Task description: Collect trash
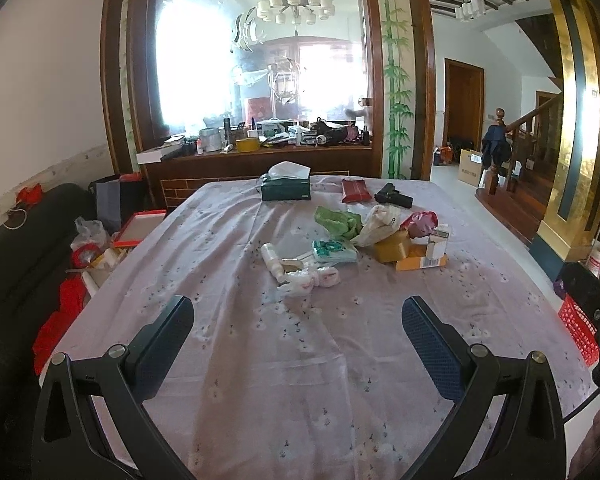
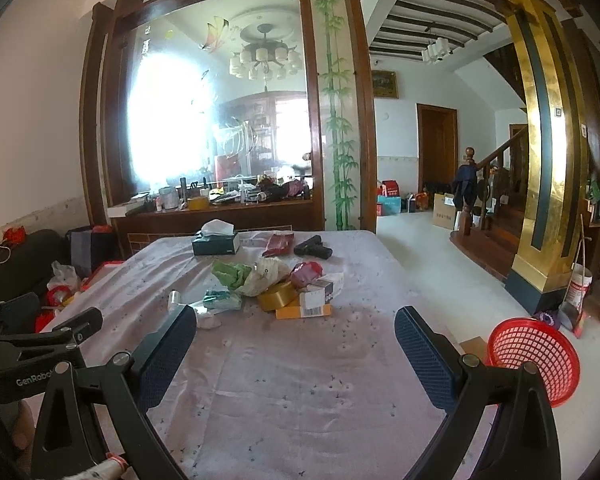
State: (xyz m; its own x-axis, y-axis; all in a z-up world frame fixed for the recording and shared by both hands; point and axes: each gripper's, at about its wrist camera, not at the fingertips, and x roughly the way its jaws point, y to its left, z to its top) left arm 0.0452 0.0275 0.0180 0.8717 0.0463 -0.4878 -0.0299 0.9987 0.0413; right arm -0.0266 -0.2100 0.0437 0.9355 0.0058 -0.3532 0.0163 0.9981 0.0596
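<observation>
My left gripper (image 1: 298, 322) was spread wide, nothing between the pads, hovering over the bare near part of the tablecloth (image 1: 292, 380) and touching nothing. My right gripper (image 2: 296, 330) was just as wide apart and empty, over the same cloth. In the right wrist view the left tool showed at the left edge.

Trash sat in one cluster mid-table, ahead of both grippers and well apart from them. Left to right in the left view: one white bottle (image 1: 271, 261) lying on its side, long axis running away from me and slightly leftward, cap end nearer; crumpled white wrappers (image 1: 314, 278) just beside it, count unclear; one teal-and-white packet (image 1: 334, 251) lying flat; one crumpled green bag (image 1: 336, 222); one cream bag (image 1: 380, 222); one gold tape roll (image 1: 392, 248) lying flat; one orange box (image 1: 420, 262), long axis across the table; one small white box (image 1: 438, 245) on it; one pink bag (image 1: 422, 224).

Behind, at the far edge: one dark green tissue box (image 1: 286, 190), one red pouch (image 1: 356, 191), one black gun-shaped tool (image 1: 394, 196), barrel pointing right.

One red mesh basket (image 2: 534, 354) stood on the floor right of the table, tipped, mouth facing toward me and to the left, just beside my right gripper's outer finger in that view.
</observation>
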